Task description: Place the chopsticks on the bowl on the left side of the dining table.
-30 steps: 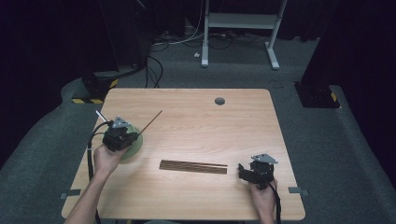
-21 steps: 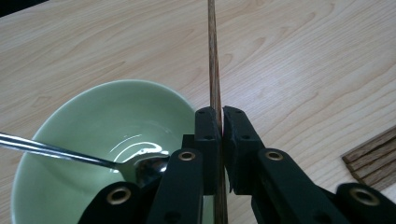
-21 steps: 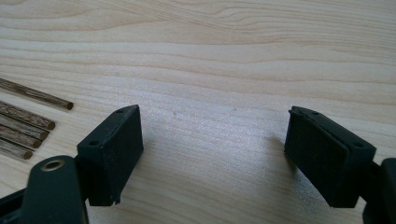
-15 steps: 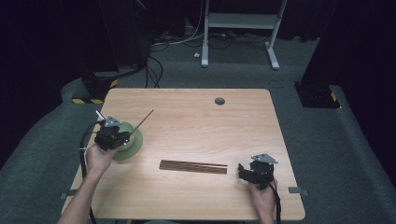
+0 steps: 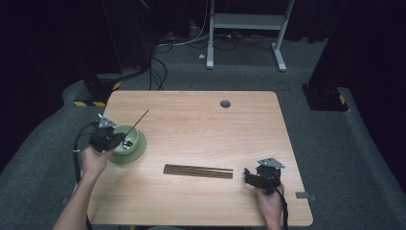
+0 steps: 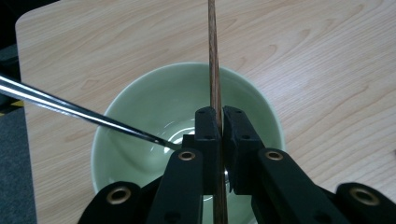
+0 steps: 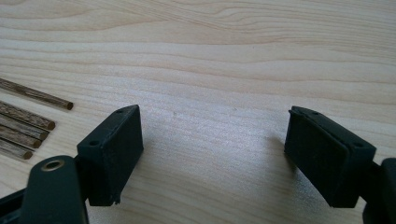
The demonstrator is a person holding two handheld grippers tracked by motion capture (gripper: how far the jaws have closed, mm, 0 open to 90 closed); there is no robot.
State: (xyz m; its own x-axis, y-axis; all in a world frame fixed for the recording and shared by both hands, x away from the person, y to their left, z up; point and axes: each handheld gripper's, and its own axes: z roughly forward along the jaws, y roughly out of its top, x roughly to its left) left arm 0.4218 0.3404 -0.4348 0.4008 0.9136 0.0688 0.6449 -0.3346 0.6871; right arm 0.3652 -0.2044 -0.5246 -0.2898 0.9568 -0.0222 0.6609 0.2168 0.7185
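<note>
The left gripper [image 5: 125,142] is clamped on a single wooden chopstick [image 5: 137,122], a thin, dark brown, straight stick with a fine lengthwise grain. In the left gripper view the chopstick [image 6: 214,56] runs up between the two black jaws, pinched flat between their pads, and its far part stretches out over the rim of the bowl toward the bare wood beyond. From the high view it slants up and to the right from the gripper, its free end over the table [image 5: 201,120] just past the bowl's far right edge.

The bowl [image 5: 136,140] is pale green and glossy, round, sitting on a green saucer near the left edge of the table. A shiny metal utensil handle [image 6: 70,112] leans into the bowl [image 6: 126,121] from the left, its lower end down by the bottom.

A neat row of more chopsticks [image 5: 198,171] of the same dark wood lies flat near the middle of the table, well apart from the bowl, running left to right. Their cut ends [image 7: 28,122] show at the left in the right gripper view.

The right gripper [image 5: 256,176] rests low at the near right of the table, its jaws standing wide apart with bare wood between them, just right of the row
</note>
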